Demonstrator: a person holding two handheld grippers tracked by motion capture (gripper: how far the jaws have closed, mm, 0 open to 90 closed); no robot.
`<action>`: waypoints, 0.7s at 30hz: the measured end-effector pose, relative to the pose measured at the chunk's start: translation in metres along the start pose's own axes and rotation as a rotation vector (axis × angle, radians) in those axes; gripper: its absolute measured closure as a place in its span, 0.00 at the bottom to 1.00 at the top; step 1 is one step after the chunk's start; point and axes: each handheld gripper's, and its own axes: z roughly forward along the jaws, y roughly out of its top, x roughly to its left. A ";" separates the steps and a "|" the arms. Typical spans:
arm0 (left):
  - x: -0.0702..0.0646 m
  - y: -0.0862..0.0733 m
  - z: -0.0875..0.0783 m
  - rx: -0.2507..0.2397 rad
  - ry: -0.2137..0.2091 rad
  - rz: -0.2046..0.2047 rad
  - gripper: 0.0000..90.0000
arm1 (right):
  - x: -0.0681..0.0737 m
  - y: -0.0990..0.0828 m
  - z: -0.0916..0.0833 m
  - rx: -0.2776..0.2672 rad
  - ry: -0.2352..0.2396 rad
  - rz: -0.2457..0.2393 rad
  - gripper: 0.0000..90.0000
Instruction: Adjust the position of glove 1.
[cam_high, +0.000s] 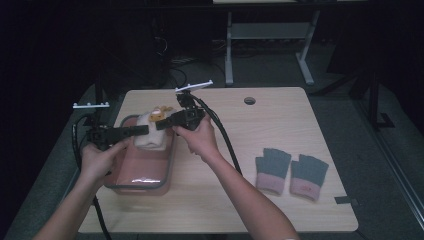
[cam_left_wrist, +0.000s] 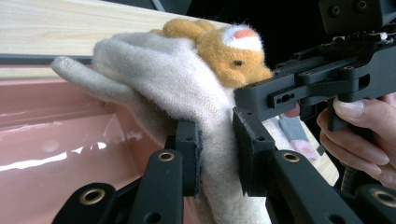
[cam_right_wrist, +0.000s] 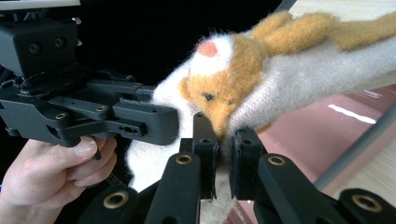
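A cream knitted mitten (cam_high: 149, 134) with an orange plush animal (cam_high: 159, 115) on it hangs above a pink bin (cam_high: 169, 165). My left gripper (cam_high: 145, 130) comes in from the left and is shut on the mitten's cuff. In the left gripper view its pads (cam_left_wrist: 192, 140) squeeze the cream fabric (cam_left_wrist: 163, 74) just below the animal's head (cam_left_wrist: 229, 51). My right gripper (cam_high: 161, 124) comes in from the right and is shut on the same mitten. In the right gripper view its jaws (cam_right_wrist: 224, 140) pinch the fabric right under the animal's face (cam_right_wrist: 217, 84).
Two grey fingerless gloves with pink cuffs (cam_high: 272, 167) (cam_high: 308, 176) lie side by side on the wooden table (cam_high: 260, 125) at the right. A cable hole (cam_high: 249, 100) sits near the far edge. Desk legs and cables stand beyond the table.
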 end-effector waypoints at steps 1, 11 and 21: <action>0.002 -0.001 -0.001 0.002 0.001 -0.004 0.81 | 0.000 0.000 0.003 0.006 0.000 0.001 0.92; 0.023 -0.011 -0.008 0.035 0.042 -0.030 0.81 | -0.007 -0.001 0.033 0.052 0.031 0.018 0.92; 0.040 -0.027 -0.004 0.081 0.069 -0.070 0.81 | -0.019 -0.009 0.059 0.119 0.033 0.040 0.92</action>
